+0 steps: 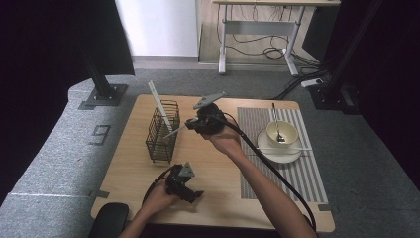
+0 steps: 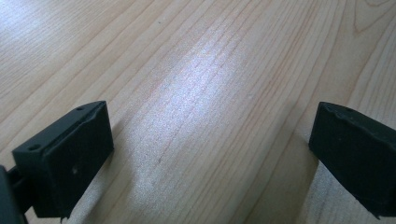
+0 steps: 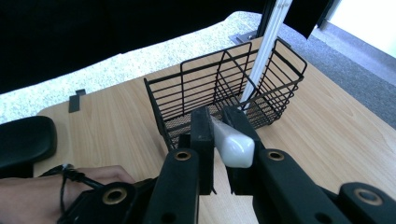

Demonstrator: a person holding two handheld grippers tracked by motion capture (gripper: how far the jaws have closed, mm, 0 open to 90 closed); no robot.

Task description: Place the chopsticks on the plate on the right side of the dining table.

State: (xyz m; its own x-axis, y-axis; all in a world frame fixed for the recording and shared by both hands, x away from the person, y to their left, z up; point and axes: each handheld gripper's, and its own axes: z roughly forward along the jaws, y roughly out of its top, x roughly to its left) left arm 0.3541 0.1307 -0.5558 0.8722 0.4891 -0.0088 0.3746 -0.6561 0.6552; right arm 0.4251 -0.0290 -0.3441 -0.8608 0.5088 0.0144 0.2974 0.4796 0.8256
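High view, right gripper [image 1: 188, 125]: held over the table's middle beside the wire basket [image 1: 162, 133], its jaws pinched on a white utensil [image 1: 172, 132] whose far end points at the basket rim. My guess is the piece is about to go in.
High view, basket: a black wire caddy on the left part of the wooden table [image 1: 218, 193]; a long white stick [image 1: 159, 103] leans upright in it, tip well above the rim.
High view, left gripper [image 1: 197, 194]: low near the table's front edge, well apart from the basket, likely parked out of the way.
High view, place setting: striped mat [image 1: 312, 173] on the right, with a plate [image 1: 277, 152], a cream bowl [image 1: 282, 133] and a spoon [image 1: 276, 124] standing in the bowl.
High view, writing: a mark shaped like a "9" [image 1: 100, 134] on the grey floor covering.
Left gripper view: both jaws stand wide apart over bare wood grain, nothing between them.
Right gripper view: jaws clamped on the utensil's rounded white handle end [image 3: 233, 147]; basket just ahead, white stick propped in its far corner.
Brands: none readable.
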